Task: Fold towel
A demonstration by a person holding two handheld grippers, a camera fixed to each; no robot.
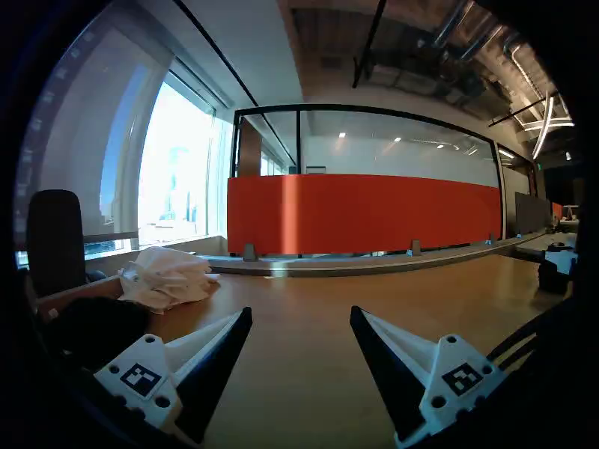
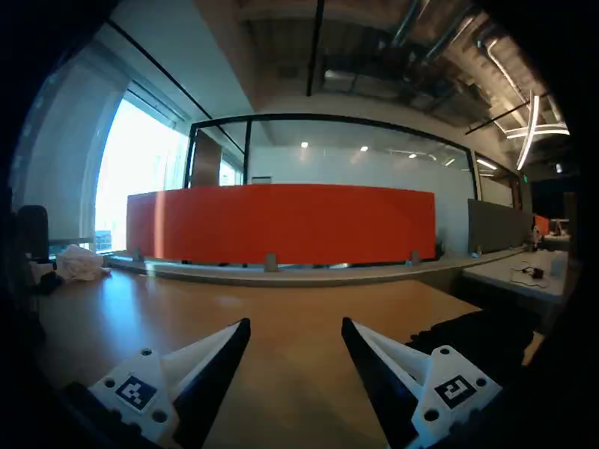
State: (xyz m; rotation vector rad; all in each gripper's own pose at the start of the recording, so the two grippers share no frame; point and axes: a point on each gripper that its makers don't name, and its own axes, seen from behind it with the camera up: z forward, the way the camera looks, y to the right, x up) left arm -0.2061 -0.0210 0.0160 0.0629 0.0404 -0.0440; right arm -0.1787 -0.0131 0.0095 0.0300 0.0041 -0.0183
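Brown wood table top runs out under both tools. One long orange wall stands at its far edge. One big bright window is off to the side.

One white towel lies on the table in a bunched-up heap, at the window end. It is not folded. One black chair stands just beside it. In the right gripper view the towel looks small and far off.

The left gripper has two fingers, spread wide apart. They hold nothing, and the towel is well apart from them. The right gripper also has two fingers, spread wide and holding nothing. Each finger has one black-and-white square sticker, so four stickers in all.
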